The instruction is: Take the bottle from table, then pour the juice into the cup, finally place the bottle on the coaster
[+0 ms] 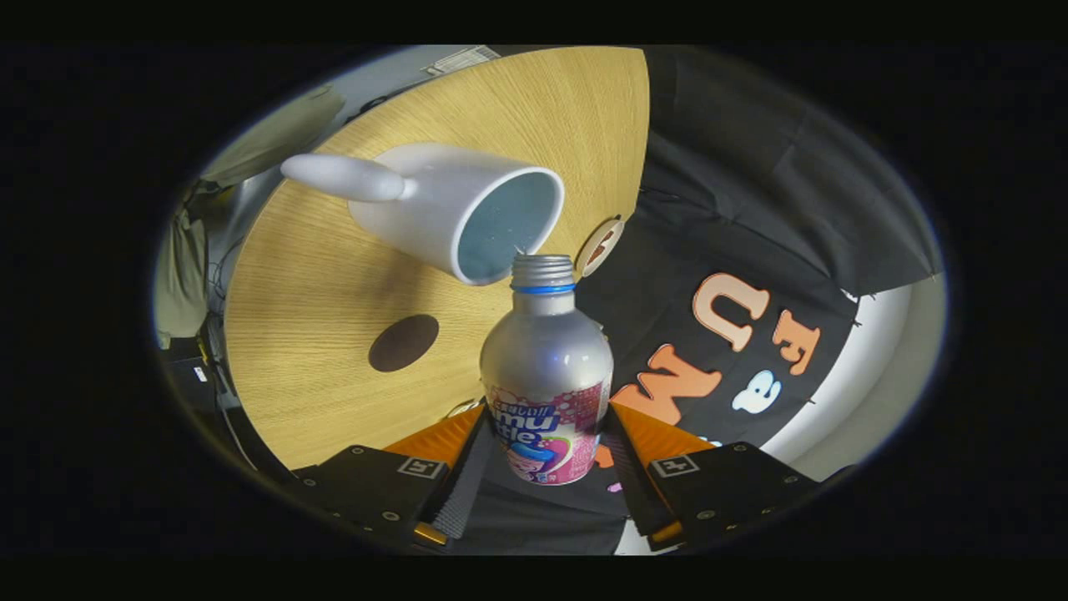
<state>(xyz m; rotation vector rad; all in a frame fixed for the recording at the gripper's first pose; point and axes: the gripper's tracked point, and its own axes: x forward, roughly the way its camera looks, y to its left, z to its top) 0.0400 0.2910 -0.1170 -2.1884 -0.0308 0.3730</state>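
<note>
One silver bottle (546,367) sits clamped between both fingers of the tongs (546,455), its open neck at the rim of the white cup (442,204) on the wooden table (309,275); a dark round coaster (404,342) lies nearby.

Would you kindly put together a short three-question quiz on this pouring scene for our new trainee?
1. True or false: the gripper is shut on the bottle.
2. Which does the bottle's open neck meet? A) the rim of the white cup B) the dark round coaster C) the edge of the wooden table
3. Fill in: the bottle's cap is ____.

Key: 1 true; 2 A; 3 off.
</note>
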